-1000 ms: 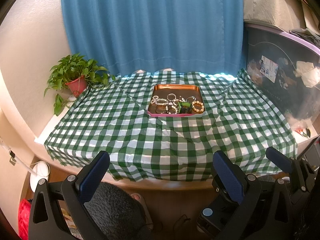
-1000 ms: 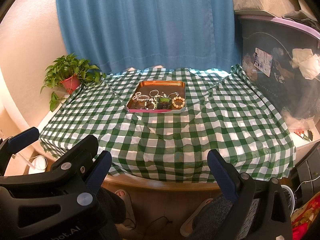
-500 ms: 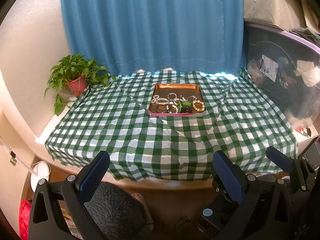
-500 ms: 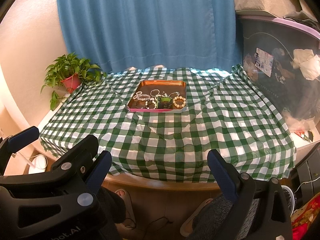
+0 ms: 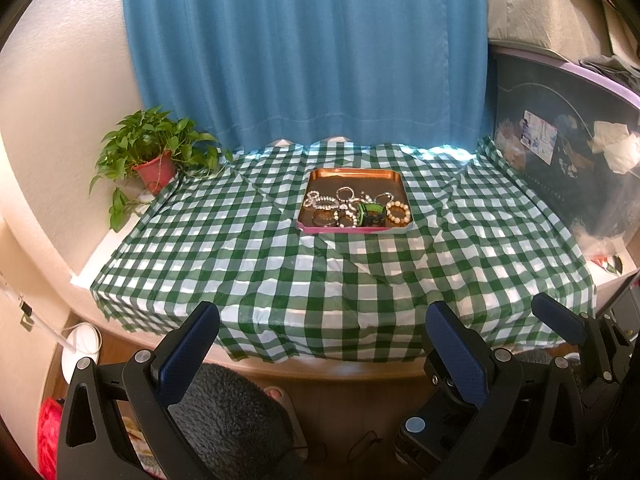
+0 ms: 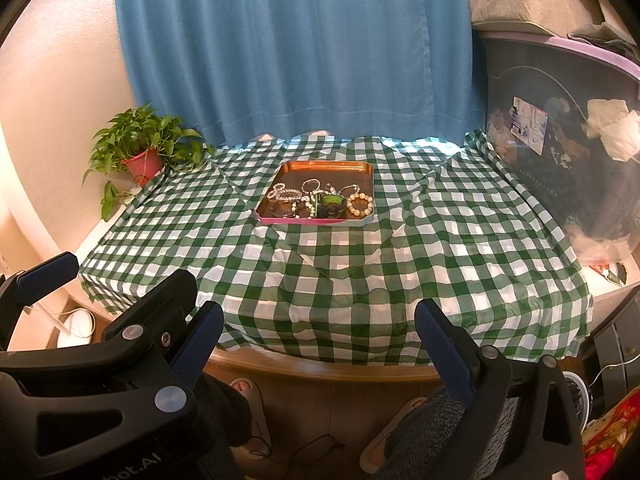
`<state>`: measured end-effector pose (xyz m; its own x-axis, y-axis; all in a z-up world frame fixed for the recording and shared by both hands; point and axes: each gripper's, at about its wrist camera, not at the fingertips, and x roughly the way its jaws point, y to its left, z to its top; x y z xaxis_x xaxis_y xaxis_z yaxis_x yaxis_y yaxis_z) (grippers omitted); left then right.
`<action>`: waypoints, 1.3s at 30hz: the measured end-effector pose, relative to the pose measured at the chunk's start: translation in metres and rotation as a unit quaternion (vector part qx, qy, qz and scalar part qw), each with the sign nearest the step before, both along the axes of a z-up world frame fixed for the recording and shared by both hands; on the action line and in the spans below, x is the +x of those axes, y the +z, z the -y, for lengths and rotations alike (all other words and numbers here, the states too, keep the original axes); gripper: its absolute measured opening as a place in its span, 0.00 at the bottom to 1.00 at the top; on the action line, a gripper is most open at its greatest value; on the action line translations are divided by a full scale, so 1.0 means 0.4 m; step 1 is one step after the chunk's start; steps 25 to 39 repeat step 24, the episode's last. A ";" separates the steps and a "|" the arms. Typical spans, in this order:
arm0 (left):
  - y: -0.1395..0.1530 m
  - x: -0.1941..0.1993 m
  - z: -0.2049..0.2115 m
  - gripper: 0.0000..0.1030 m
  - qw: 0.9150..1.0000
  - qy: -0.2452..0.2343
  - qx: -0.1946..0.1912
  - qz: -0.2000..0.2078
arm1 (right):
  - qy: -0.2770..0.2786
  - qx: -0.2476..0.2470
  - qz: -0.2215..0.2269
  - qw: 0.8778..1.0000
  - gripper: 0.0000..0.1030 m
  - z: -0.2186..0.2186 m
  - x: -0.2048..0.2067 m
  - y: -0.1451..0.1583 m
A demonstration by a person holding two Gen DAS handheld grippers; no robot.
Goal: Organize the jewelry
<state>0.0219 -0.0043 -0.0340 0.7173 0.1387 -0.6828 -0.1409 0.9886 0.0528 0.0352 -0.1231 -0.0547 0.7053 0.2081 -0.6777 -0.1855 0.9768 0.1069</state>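
A copper tray with a pink rim sits mid-table on the green checked cloth. It holds a heap of jewelry: a pearl bracelet at the right, a green and black band, silver chains and rings. My left gripper hangs open before the table's near edge, well short of the tray. My right gripper is also open and empty, beside the left one. The right gripper's finger shows in the left wrist view, the left gripper's finger in the right wrist view.
A potted green plant stands at the table's far left corner. A blue curtain hangs behind. A dark storage bin with a purple lid borders the right side. A person's slippered feet are under the table.
Both views have crept slightly closer to the table; the tray and jewelry have stayed put. Both grippers remain open.
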 end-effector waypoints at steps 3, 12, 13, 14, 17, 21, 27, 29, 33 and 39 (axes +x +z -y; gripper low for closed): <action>0.001 -0.002 0.002 0.99 1.000 -0.001 0.000 0.003 | -0.001 -0.001 0.001 1.000 0.93 -0.001 -0.004 -0.002; -0.004 -0.001 -0.004 0.99 1.000 0.000 0.000 -0.004 | 0.001 -0.002 -0.004 1.000 0.93 -0.004 -0.007 -0.012; -0.003 -0.003 -0.001 0.99 1.000 0.000 0.000 -0.004 | 0.002 -0.002 -0.005 1.000 0.93 -0.003 -0.006 -0.012; -0.005 -0.004 -0.002 0.99 1.000 0.000 0.000 -0.004 | 0.001 -0.002 -0.004 1.000 0.93 -0.003 -0.005 -0.011; -0.006 -0.003 -0.002 0.99 1.000 0.000 0.000 -0.004 | 0.002 -0.003 -0.005 1.000 0.93 -0.005 -0.011 -0.020; -0.009 -0.002 -0.004 0.99 1.000 0.001 -0.001 -0.006 | 0.005 -0.005 -0.004 1.000 0.93 -0.007 -0.010 -0.021; -0.016 -0.001 -0.009 0.99 1.000 0.005 0.000 -0.005 | 0.010 -0.006 -0.004 1.000 0.93 -0.011 -0.011 -0.039; -0.016 -0.001 -0.009 0.99 1.000 0.005 0.000 -0.005 | 0.010 -0.006 -0.004 1.000 0.93 -0.011 -0.011 -0.039; -0.016 -0.001 -0.009 0.99 1.000 0.005 0.000 -0.005 | 0.010 -0.006 -0.004 1.000 0.93 -0.011 -0.011 -0.039; -0.016 -0.001 -0.009 0.99 1.000 0.005 0.000 -0.005 | 0.010 -0.006 -0.004 1.000 0.93 -0.011 -0.011 -0.039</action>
